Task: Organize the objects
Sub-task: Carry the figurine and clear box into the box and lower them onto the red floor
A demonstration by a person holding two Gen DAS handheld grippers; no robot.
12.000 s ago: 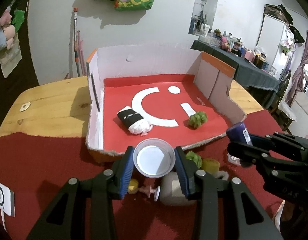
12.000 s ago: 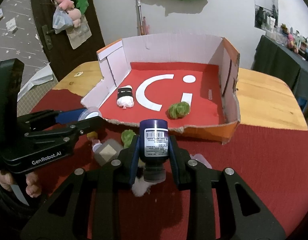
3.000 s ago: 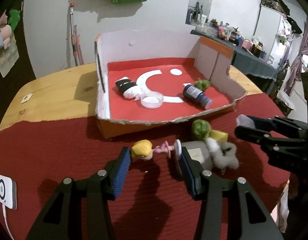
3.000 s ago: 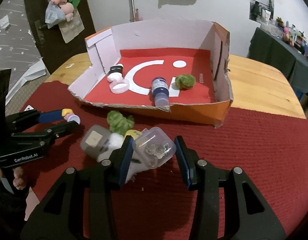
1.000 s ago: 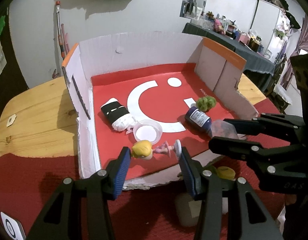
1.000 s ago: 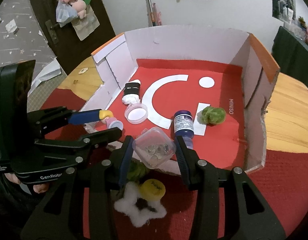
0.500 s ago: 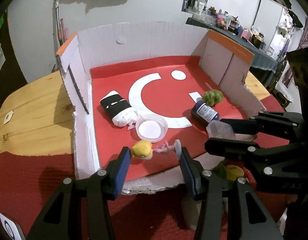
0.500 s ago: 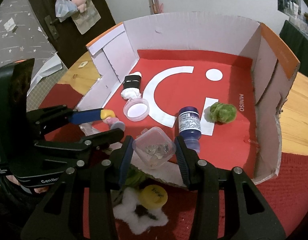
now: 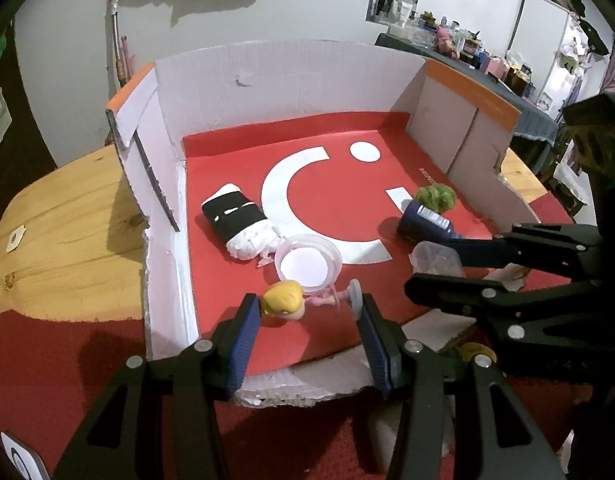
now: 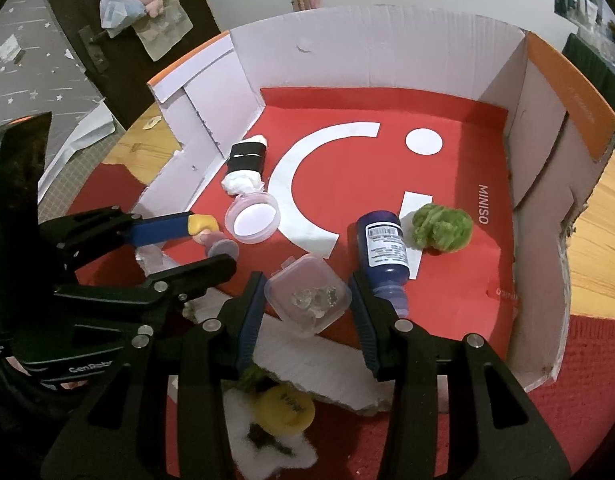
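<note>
My left gripper (image 9: 309, 308) is shut on a small doll (image 9: 285, 300) with a yellow head and pink body, held sideways just above the front of the cardboard box's red floor (image 9: 331, 184). My right gripper (image 10: 305, 292) is shut on a clear plastic case (image 10: 307, 294) with small shiny bits inside, hovering over the box's front edge. Inside the box lie a clear round lid (image 9: 309, 258), a black-and-white roll (image 9: 237, 220), a dark blue bottle (image 10: 383, 246) and a green fuzzy ball (image 10: 441, 226).
Outside the box's torn front wall (image 10: 323, 374), on the red cloth, lie a white fluffy star (image 10: 267, 448) and a yellow cap (image 10: 283, 402). The box's tall white walls (image 9: 275, 88) enclose its left, back and right. Bare wooden tabletop (image 9: 63, 216) flanks the box.
Both grippers have come forward over the box's front edge and a little lower, still holding the doll and the clear case. The things in the box have not moved.
</note>
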